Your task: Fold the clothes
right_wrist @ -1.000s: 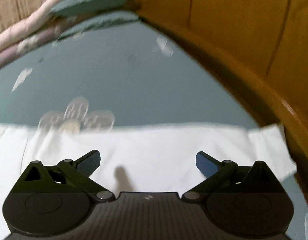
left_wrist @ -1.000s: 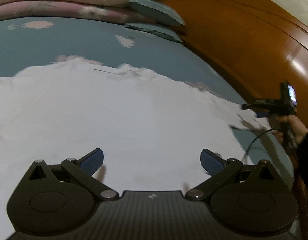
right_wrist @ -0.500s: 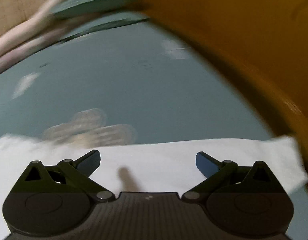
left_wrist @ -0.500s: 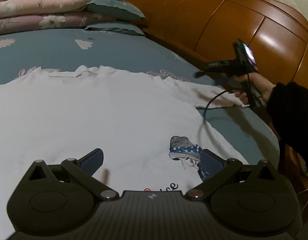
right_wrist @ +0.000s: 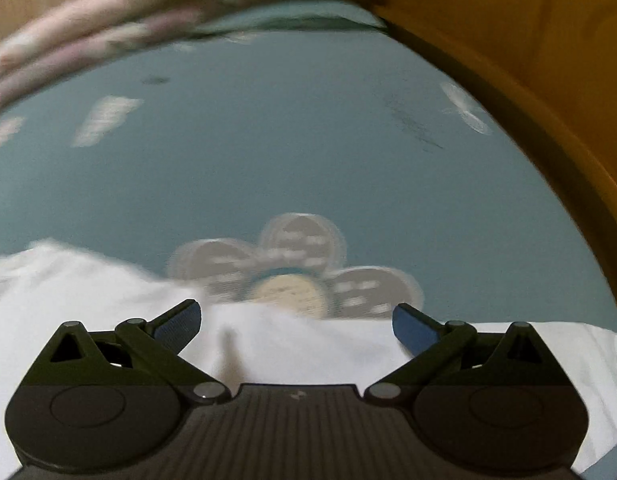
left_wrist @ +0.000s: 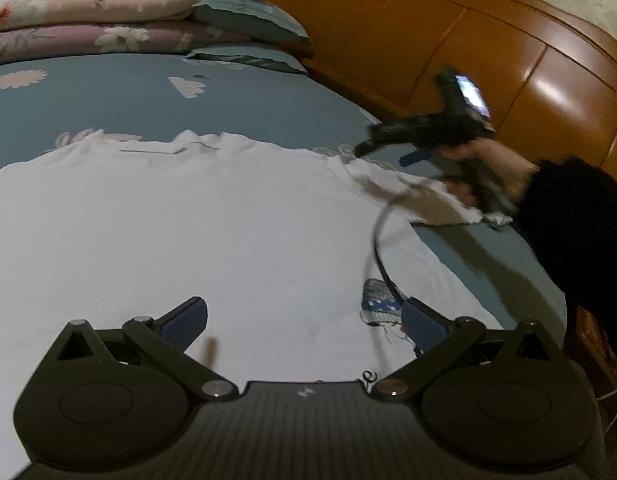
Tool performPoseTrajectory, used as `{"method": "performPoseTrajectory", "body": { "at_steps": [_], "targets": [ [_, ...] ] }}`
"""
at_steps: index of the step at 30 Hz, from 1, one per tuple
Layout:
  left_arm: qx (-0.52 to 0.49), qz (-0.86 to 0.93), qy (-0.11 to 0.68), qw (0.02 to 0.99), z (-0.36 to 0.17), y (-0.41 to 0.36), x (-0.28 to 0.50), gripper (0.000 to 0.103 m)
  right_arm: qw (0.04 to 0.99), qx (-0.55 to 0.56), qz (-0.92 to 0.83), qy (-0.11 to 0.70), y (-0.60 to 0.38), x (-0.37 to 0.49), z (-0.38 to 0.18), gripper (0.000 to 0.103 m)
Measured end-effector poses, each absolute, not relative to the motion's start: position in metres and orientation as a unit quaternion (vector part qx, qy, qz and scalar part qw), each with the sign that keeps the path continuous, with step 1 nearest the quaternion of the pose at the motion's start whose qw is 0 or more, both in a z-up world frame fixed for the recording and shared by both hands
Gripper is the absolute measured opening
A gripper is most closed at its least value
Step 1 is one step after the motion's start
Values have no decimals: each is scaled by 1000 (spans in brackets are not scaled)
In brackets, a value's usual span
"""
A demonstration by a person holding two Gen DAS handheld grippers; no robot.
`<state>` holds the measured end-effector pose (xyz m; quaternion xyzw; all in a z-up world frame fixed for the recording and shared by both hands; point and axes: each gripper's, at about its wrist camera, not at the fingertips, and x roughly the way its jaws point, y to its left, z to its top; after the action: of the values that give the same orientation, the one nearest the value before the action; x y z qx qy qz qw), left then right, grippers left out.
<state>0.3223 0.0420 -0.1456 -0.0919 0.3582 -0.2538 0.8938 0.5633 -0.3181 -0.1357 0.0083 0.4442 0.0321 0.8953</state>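
Note:
A white T-shirt [left_wrist: 196, 216] lies spread flat on the blue bedsheet [left_wrist: 108, 96], with a small printed figure [left_wrist: 378, 300] near its lower right. My left gripper [left_wrist: 304, 320] hovers open over the shirt's body, nothing between its fingers. In the left wrist view the right gripper [left_wrist: 388, 152] is held by a hand in a dark sleeve above the shirt's right sleeve [left_wrist: 436, 200]. In the right wrist view my right gripper [right_wrist: 296, 322] is open just above the white shirt [right_wrist: 300, 344] edge, facing the blue bedsheet [right_wrist: 268, 140].
Folded floral quilts [left_wrist: 108, 12] and blue pillows [left_wrist: 248, 24] are stacked at the far end of the bed. A wooden headboard [left_wrist: 488, 60] curves along the right side. A dark cable [left_wrist: 378, 240] hangs from the right gripper across the shirt.
The right gripper has swung left along the shirt's sleeve edge, now blurred. The left gripper has tilted slightly and stays open over the shirt body.

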Motion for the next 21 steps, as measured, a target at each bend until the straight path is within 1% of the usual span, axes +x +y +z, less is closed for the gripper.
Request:
{"method": "performPoseTrajectory", "body": {
  "at_steps": [4,8,12,16,19,21],
  "targets": [
    [-119,-243,360,893,-144,56,326,102,886,-13,115,449,-291,505,-117,103],
    [-120,-225,359,898,-141,61,324,102,875,-14,191,445,-261,443,-112,103],
    [-125,-213,357,901,-140,68,322,102,874,-60,221,428,-229,406,-111,103],
    [-132,-197,353,905,-137,80,323,102,875,-63,260,403,-202,410,-96,103],
    [-132,-187,345,910,-130,94,325,102,872,-38,296,389,-183,438,-85,103],
    [-133,-189,338,912,-124,105,328,102,866,-38,321,382,-164,459,-89,103]
  ]
}}
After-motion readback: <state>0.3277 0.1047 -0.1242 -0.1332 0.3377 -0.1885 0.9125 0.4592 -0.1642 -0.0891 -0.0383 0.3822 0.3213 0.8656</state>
